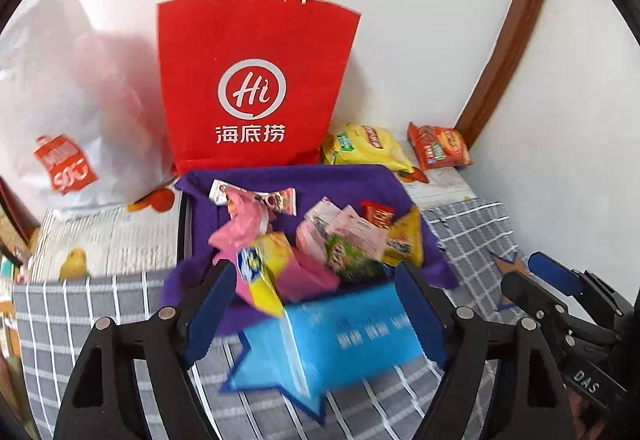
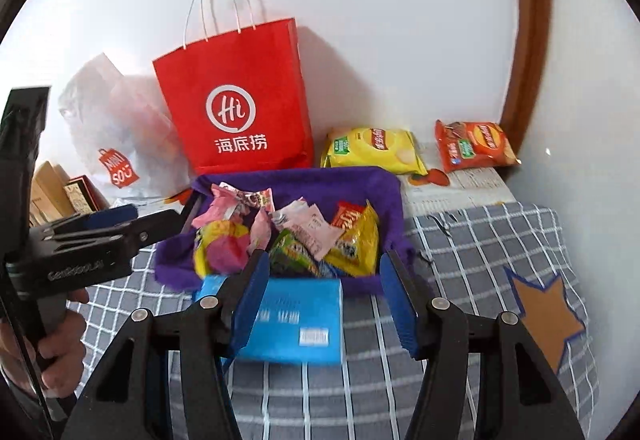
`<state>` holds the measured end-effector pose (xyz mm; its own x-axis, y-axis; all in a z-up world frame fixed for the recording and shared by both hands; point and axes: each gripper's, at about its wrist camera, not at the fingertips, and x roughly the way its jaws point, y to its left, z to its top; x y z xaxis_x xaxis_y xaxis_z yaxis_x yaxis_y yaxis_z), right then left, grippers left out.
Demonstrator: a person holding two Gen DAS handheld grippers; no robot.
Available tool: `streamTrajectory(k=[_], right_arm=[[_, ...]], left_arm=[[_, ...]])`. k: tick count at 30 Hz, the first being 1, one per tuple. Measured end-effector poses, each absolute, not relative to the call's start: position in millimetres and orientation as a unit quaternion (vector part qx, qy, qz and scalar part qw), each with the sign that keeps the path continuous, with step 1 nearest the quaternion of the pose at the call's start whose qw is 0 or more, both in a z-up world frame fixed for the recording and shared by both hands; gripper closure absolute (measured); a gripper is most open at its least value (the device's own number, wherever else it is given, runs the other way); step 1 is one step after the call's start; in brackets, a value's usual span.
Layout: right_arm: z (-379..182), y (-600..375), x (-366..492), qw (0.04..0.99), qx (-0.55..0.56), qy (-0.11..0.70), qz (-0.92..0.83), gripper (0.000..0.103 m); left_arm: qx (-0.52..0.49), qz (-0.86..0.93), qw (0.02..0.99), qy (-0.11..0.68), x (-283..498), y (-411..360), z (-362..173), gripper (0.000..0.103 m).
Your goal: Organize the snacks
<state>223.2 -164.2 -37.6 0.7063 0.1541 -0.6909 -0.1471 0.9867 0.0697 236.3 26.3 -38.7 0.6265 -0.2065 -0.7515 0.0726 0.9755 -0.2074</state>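
A purple fabric bin (image 1: 280, 180) (image 2: 384, 192) holds several small snack packets, pink, yellow, green and red. A blue packet (image 1: 352, 336) (image 2: 296, 320) lies on the grey checked cloth just in front of the bin. My left gripper (image 1: 320, 312) is open, its blue pads either side of the blue packet, not closed on it. My right gripper (image 2: 324, 304) is open, above the same packet. A yellow chip bag (image 1: 368, 148) (image 2: 376, 150) and an orange-red chip bag (image 1: 438, 146) (image 2: 474, 144) lie behind the bin.
A red paper bag (image 1: 248, 80) (image 2: 236, 96) stands against the white wall, with a white plastic bag (image 1: 68, 112) (image 2: 120, 120) to its left. A wooden door frame (image 1: 512, 28) (image 2: 528, 32) is at the right. Boxes (image 2: 60, 188) stand at the far left.
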Motion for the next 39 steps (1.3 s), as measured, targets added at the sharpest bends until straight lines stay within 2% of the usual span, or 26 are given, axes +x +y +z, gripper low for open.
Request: streamTrajectory(k=[8, 9, 10, 12, 18, 22, 26, 39], right_arm=[[-13, -179, 154, 0.931, 0.006, 0.359, 0.057, 0.046], [-12, -181, 147, 0.932, 0.007, 0.358, 0.055, 0.041], [-9, -184, 137, 0.934, 0.01, 0.354, 0.054, 0.032], [-5, -189, 118, 0.938, 0.014, 0.341, 0.058, 0.023], [1, -199, 71, 0.945, 0.012, 0.322, 0.054, 0.018], [3, -206, 44, 0.95, -0.003, 0.309, 0.039, 0.005], [5, -218, 23, 0.953, 0.002, 0.3, 0.029, 0.002], [1, -217, -1, 0.959, -0.007, 0.283, 0.031, 0.002]], left_arm=[[-0.063, -0.059, 0.917, 0.389, 158, 13, -10, 0.012], [-0.06, -0.055, 0.918, 0.387, 150, 10, -8, 0.012], [-0.058, -0.05, 0.92, 0.385, 140, 7, -6, 0.012], [-0.058, -0.05, 0.921, 0.381, 124, 1, -4, 0.012], [-0.054, -0.042, 0.929, 0.364, 80, -16, 1, 0.009], [-0.049, -0.035, 0.937, 0.344, 49, -28, 9, 0.009], [-0.049, -0.034, 0.94, 0.336, 31, -32, 12, 0.009], [-0.054, -0.026, 0.942, 0.331, 7, -29, 12, 0.009]])
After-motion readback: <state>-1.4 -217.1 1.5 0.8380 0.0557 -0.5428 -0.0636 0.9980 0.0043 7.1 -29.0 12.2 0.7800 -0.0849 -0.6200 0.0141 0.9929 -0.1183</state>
